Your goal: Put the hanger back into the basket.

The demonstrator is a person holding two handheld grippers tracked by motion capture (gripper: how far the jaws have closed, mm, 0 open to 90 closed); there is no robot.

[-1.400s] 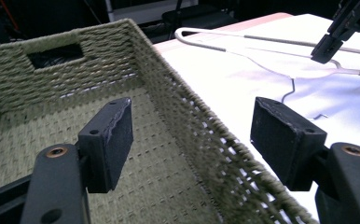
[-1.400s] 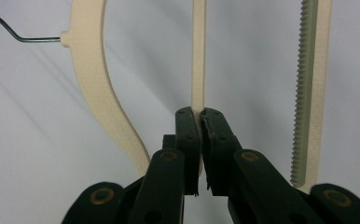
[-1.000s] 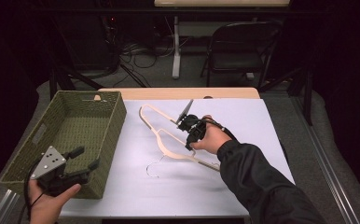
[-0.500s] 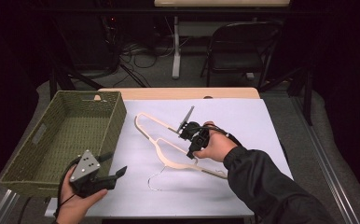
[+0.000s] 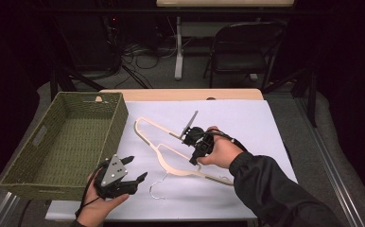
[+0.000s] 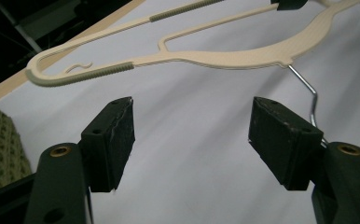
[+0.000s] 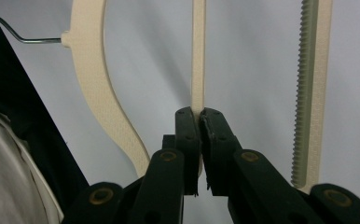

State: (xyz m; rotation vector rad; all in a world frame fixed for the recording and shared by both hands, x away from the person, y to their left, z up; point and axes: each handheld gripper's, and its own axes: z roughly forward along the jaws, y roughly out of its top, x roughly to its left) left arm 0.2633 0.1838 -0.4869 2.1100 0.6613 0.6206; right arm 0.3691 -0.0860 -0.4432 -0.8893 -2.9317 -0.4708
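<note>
While the hanger (image 5: 180,158) lies on the white table cover (image 5: 265,123), at about 3 o'clock from the woven basket (image 5: 67,137), one thin inner bar of it is already clamped by the right gripper (image 7: 199,116), whose jaws are closed tightly on that bar. So the first grasp can be judged as done. The left gripper (image 5: 135,170) is seen at 7 o'clock from the hanger, near the wire hook (image 5: 158,187), with its jaws spread wide and nothing between them. The basket holds nothing, so the main part is judged as left: the hanger must be taken by the second gripper, if needed, then lifted and laid into the basket at 9 o'clock.
</note>
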